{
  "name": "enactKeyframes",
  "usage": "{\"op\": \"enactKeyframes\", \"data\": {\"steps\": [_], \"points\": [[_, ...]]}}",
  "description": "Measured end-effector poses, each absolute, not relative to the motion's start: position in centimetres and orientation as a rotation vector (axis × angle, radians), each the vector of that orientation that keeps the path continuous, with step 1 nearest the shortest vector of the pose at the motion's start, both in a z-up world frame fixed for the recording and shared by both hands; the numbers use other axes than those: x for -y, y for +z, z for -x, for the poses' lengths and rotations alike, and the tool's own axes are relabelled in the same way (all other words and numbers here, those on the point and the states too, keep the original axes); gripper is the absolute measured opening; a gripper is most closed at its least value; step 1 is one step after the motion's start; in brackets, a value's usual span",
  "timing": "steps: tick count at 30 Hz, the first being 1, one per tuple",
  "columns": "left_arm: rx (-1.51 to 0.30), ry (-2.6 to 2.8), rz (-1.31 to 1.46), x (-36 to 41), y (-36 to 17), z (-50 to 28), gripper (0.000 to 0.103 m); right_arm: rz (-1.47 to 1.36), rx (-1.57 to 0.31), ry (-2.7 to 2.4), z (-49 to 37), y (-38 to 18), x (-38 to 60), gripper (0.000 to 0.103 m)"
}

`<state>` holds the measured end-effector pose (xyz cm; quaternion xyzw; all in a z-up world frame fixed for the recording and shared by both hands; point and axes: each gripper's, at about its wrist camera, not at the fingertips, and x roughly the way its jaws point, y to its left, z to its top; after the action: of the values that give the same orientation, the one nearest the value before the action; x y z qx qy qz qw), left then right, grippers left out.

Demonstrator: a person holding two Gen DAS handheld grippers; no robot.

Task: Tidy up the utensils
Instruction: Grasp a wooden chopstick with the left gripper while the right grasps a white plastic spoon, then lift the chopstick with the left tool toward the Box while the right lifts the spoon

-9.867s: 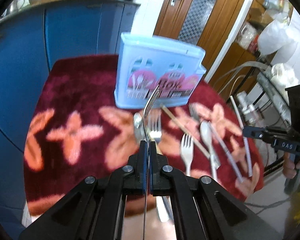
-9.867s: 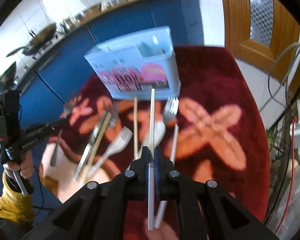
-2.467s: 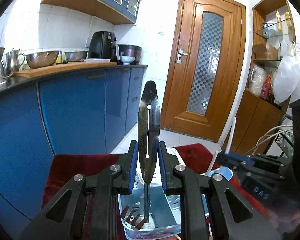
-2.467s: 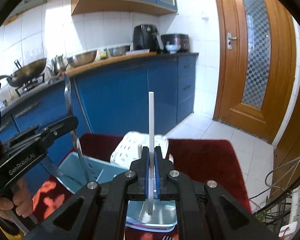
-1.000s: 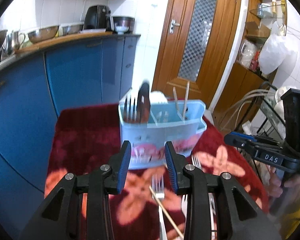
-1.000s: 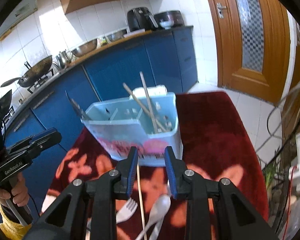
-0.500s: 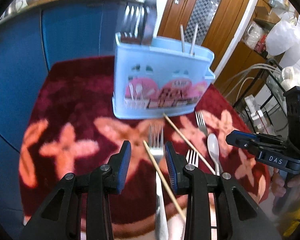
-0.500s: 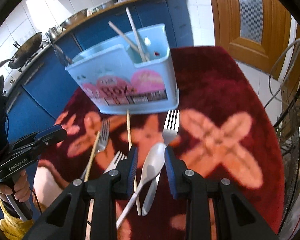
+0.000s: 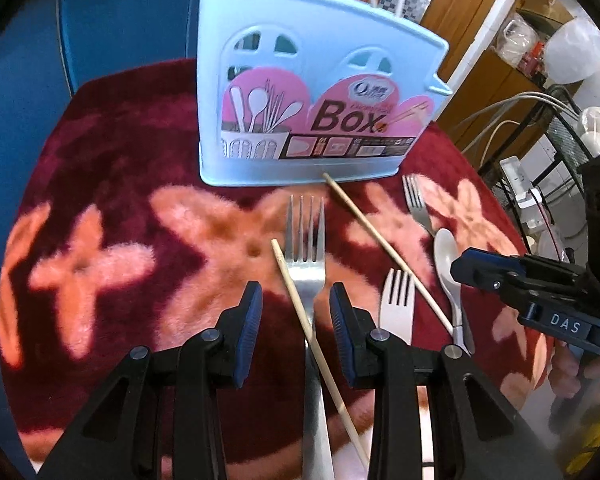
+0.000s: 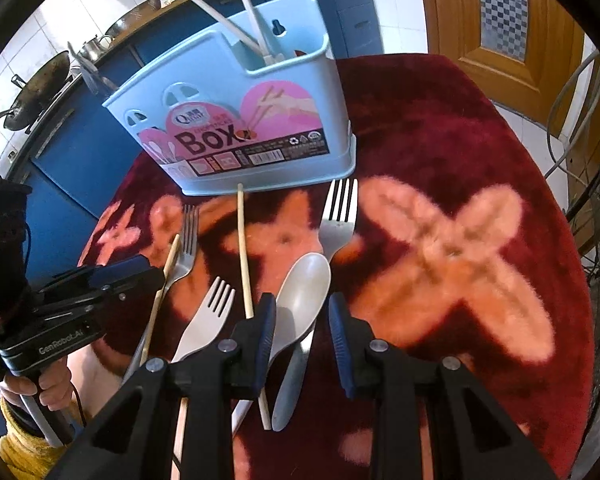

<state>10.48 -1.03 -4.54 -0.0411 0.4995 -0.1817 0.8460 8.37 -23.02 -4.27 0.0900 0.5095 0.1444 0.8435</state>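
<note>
One tabletop [image 9: 112, 128], covered in a dark red cloth with pink flower shapes, carries everything. The landmark is the pale blue utensil box [image 9: 316, 80], upright at the far side of the cloth; white sticks and a dark utensil stand up out of its compartments.

Loose items, all in front of the box:
- Steel fork [image 9: 306, 256], tines toward the box, directly before its front wall.
- Wooden chopstick [image 9: 384, 244], tip nearly at the box base, running diagonally away from it.
- Second wooden chopstick [image 9: 300, 304], lying across the steel fork's handle.
- White plastic fork [image 9: 397, 308], further from the box, to the right of the steel fork.
- White spoon [image 10: 302, 300], bowl toward the box, lying over a second steel fork [image 10: 340, 220] whose tines almost reach the box.

Left tongs [image 9: 296, 312]: spread, empty, one pad on each side of the steel fork's neck; contact cannot be told.

Right tongs [image 10: 302, 322]: spread, empty, pads flanking the spoon bowl; contact cannot be told.
</note>
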Motion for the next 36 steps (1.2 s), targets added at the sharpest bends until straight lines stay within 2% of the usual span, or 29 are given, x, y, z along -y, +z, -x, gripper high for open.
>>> {"op": "enactKeyframes", "data": {"steps": [7, 10, 12, 14, 23, 36], "points": [[-1.095, -0.409, 0.166, 0.3, -5.7, -11.5, 0.009, -0.216, -1.089, 0.318, -9.0, -5.1, 23.0, 0.030], [-1.100, -0.416, 0.188, 0.0, -5.9, -11.7, 0.004, -0.221, -1.086, 0.319, -9.2, -5.2, 22.9, 0.027], [-1.095, -0.413, 0.196, -0.1, -5.9, -11.6, 0.003, -0.218, -1.080, 0.313, -9.2, -5.2, 22.9, 0.015], [-1.087, -0.411, 0.203, -0.4, -5.7, -11.5, 0.003, -0.214, -1.069, 0.313, -9.2, -5.0, 23.1, 0.010], [-1.010, -0.418, 0.239, -1.5, -3.3, -10.5, 0.002, -0.232, -0.993, 0.338, -8.2, -3.3, 23.5, 0.006], [-0.721, -0.454, 0.193, 0.0, 3.9, -8.2, 0.002, -0.208, -0.660, 0.323, -5.5, 3.3, 23.5, 0.004]]}}
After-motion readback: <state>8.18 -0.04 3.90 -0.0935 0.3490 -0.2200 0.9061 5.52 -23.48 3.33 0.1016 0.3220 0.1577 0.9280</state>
